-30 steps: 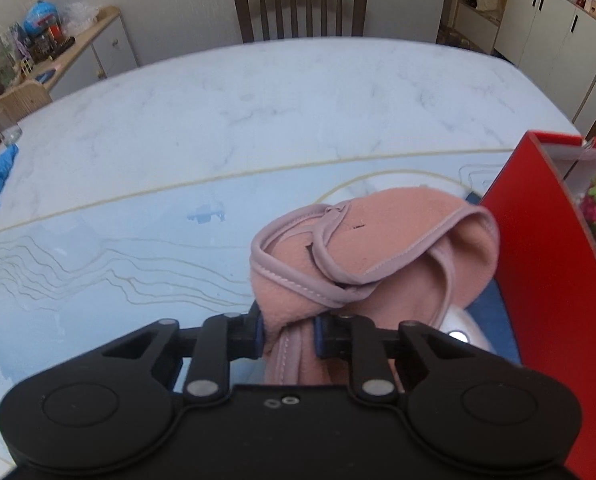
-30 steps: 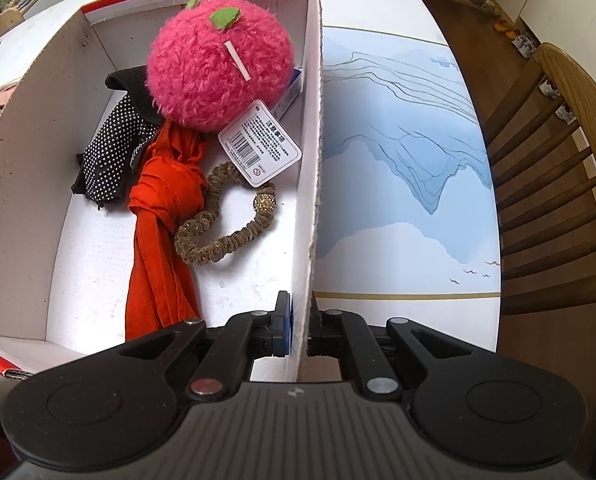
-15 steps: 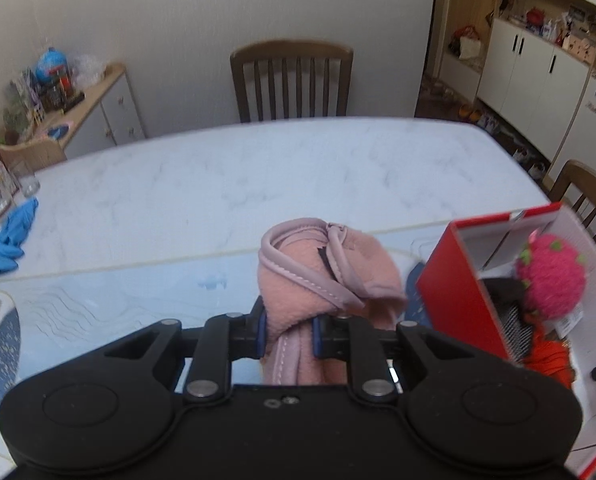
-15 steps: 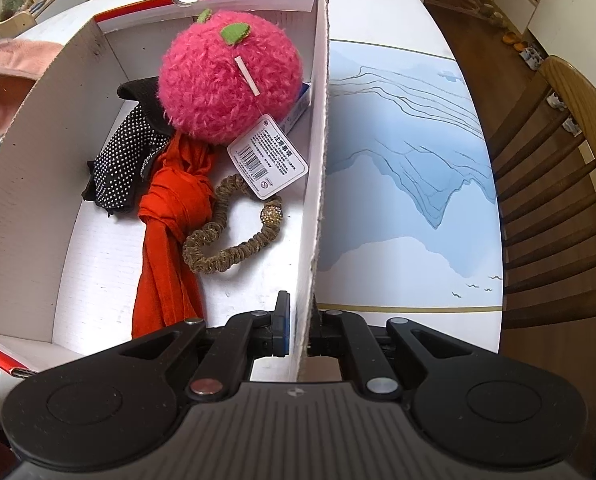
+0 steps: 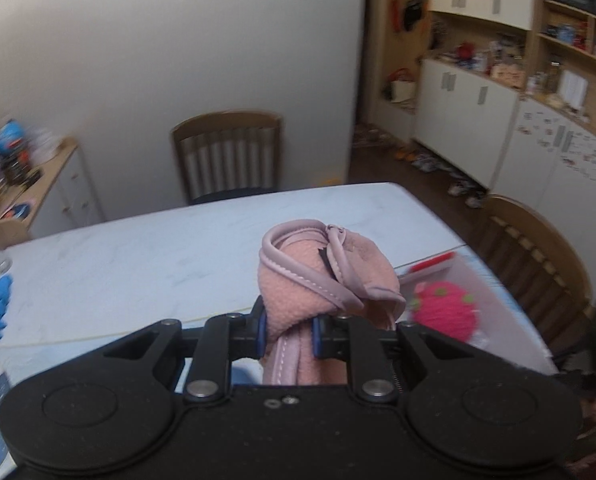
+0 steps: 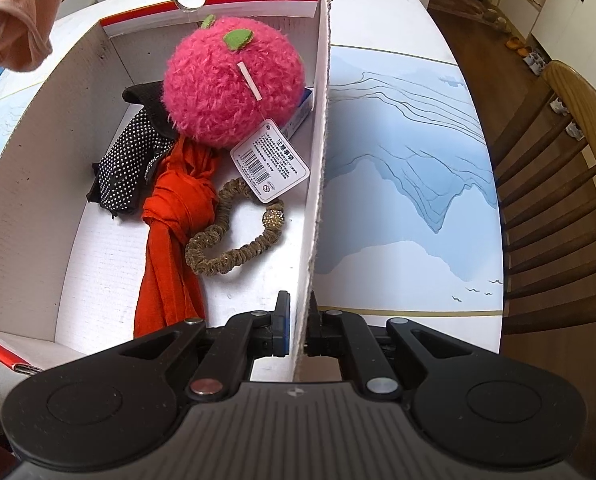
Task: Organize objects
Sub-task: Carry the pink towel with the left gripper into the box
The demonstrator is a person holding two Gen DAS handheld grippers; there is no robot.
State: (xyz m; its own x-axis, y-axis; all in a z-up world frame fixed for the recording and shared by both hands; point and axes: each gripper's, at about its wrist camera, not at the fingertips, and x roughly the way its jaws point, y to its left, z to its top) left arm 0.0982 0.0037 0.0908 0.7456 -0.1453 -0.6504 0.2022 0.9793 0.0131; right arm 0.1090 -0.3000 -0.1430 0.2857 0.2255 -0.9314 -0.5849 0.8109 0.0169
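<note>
Left tongs (image 5: 286, 330) grip the pink cloth (image 5: 322, 276), held aloft; the box (image 6: 324, 128) lies lower right of them (pink plush inside). I keep the right tongs (image 6: 298, 330) clamped on its wall; cloth shows upper left there.

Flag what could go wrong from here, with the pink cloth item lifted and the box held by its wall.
1. The pink cloth item is pinched only at one bunched end by the left gripper; its loose strap could catch on the box rim.
2. The right gripper clamps only the thin cardboard wall, which may bend.
3. The plush apple fills the far end, so the cloth may land on top and spill out.
</note>
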